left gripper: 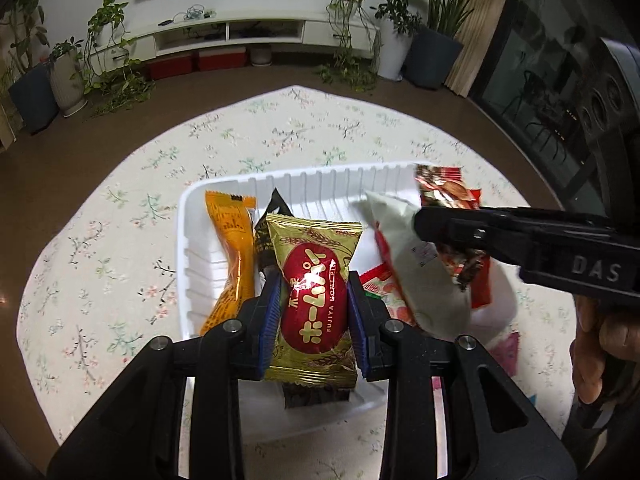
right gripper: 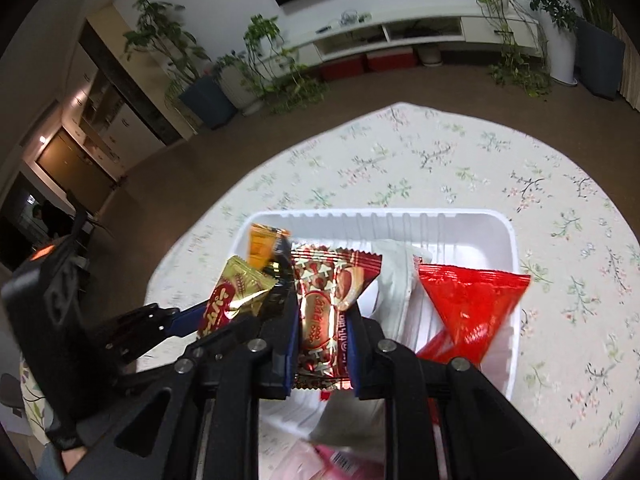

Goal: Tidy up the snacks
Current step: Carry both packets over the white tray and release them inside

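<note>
A white ribbed tray (left gripper: 320, 178) (right gripper: 500, 224) sits on the floral tablecloth. My left gripper (left gripper: 314, 280) is shut on a gold snack pack with a red oval (left gripper: 314, 292), held over the tray's left part; it also shows in the right wrist view (right gripper: 232, 300). My right gripper (right gripper: 322, 320) is shut on a red-brown patterned snack pack (right gripper: 328, 308), held over the tray; it also shows in the left wrist view (left gripper: 444, 188). In the tray lie an orange pack (left gripper: 232, 248), a dark pack (left gripper: 266, 240), a white pack (left gripper: 404, 248) (right gripper: 394, 280) and a red pack (right gripper: 472, 304).
The round table's floral cloth (left gripper: 120, 260) (right gripper: 480, 160) surrounds the tray. A pink pack (right gripper: 340, 456) lies near the tray's front edge. Beyond the table are brown floor, potted plants (left gripper: 104, 48) and a white TV bench (left gripper: 256, 32).
</note>
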